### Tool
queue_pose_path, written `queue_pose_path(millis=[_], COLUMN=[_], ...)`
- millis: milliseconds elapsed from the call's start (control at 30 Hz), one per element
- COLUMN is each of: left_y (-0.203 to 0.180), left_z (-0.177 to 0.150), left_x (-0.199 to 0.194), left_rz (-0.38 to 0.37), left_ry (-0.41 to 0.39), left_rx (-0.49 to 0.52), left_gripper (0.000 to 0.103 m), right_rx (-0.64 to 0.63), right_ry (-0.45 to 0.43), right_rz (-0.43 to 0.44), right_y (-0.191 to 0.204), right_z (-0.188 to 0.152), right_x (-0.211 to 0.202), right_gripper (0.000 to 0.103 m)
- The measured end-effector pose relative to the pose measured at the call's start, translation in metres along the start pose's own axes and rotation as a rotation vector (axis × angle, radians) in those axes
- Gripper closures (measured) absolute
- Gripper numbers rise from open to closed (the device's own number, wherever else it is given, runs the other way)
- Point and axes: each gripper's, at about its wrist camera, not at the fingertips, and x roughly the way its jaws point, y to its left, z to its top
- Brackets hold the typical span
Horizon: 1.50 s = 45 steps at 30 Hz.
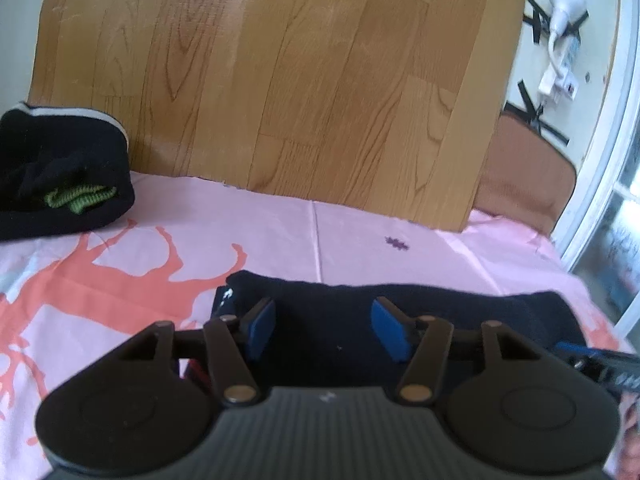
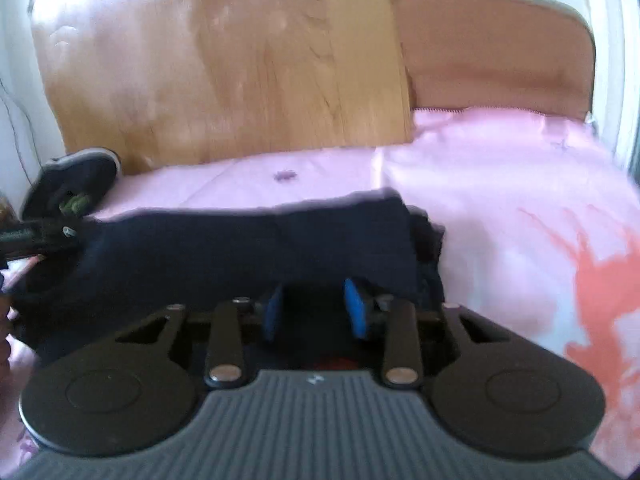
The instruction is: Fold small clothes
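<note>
Where the right view blurs, left tongs (image 1: pixel 322 326) apart above dark garment (image 1: pixel 440 312); right tongs' (image 2: pixel 314 308) grip unclear.

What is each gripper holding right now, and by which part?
Nothing that shows. The left gripper and right gripper both have pads apart over the dark garment on the pink sheet, neither clamping cloth.

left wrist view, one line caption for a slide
Open left gripper poised over flat dark navy garment on pink bedsheet.
</note>
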Motion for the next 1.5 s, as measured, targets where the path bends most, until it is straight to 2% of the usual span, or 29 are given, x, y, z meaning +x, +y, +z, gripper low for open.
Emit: queue_pose_path(millis=[67,200,267,367,467,533,567,600,667,733,800,933,1067,1167,1200,1267,1500], left_y=[-0.005,-0.018,-0.016,-0.004,0.004,0.004,0.003,0.001,-0.003,-0.004,-0.004,-0.008,-0.012,-0.013,-0.014,-0.017,-0.019], left_z=[-0.002,-0.008,-0.006,0.000,0.004,0.005,0.005,0.005,0.003,0.002,0.001,-0.003,-0.006,-0.007,-0.007,-0.009,-0.011], left_x=[0.003,0.005,0.002,-0.004,-0.009,-0.010,-0.010,-0.009,-0.007,-0.003,0.001,0.008,0.008,0.009,0.010,0.010,0.010], left_rz=[0.024,0.075,0.061,0.001,-0.067,-0.102,-0.111,-0.115,-0.114,-0.109,-0.100,-0.060,-0.044,-0.040,-0.040,-0.033,-0.016], left_ry=[0.008,0.002,-0.001,-0.018,-0.028,-0.028,-0.025,-0.021,-0.006,0.014,0.033,0.062,0.059,0.056,0.055,0.051,0.038], left_rx=[0.040,0.144,0.122,0.036,-0.031,-0.044,-0.042,-0.036,-0.026,-0.026,-0.027,0.011,0.048,0.063,0.071,0.086,0.109], left_gripper=[0.048,0.047,0.047,0.047,0.047,0.047,0.046,0.046,0.045,0.043,0.043,0.041,0.037,0.032,0.031,0.030,0.026], right_rx=[0.038,-0.002,-0.017,-0.086,-0.149,-0.150,-0.145,-0.163,-0.212,-0.159,-0.105,-0.018,0.062,0.051,0.030,0.005,0.011], right_ry=[0.001,-0.010,-0.051,-0.077,0.001,0.134,0.185,0.127,0.127,0.130,0.093,0.001,0.003,-0.044,-0.050,-0.049,-0.053], right_rz=[0.016,-0.013,0.035,0.164,0.306,0.371,0.374,0.366,0.356,0.382,0.385,0.288,0.160,0.161,0.149,0.144,0.144], right_y=[-0.001,0.014,0.026,0.049,0.077,0.092,0.099,0.102,0.107,0.092,0.078,0.051,0.032,0.032,0.037,0.044,0.045], right_z=[0.003,0.011,0.024,0.039,0.038,0.021,0.010,0.001,0.004,0.013,0.024,0.042,0.036,0.027,0.027,0.033,0.040], right_x=[0.003,0.001,-0.003,-0.023,-0.011,0.013,0.023,0.022,0.022,0.022,0.017,0.002,0.005,0.006,0.006,0.004,-0.016], right_gripper=[0.067,0.065,0.064,0.064,0.064,0.063,0.063,0.058,0.059,0.059,0.059,0.059,0.058,0.057,0.054,0.051,0.050])
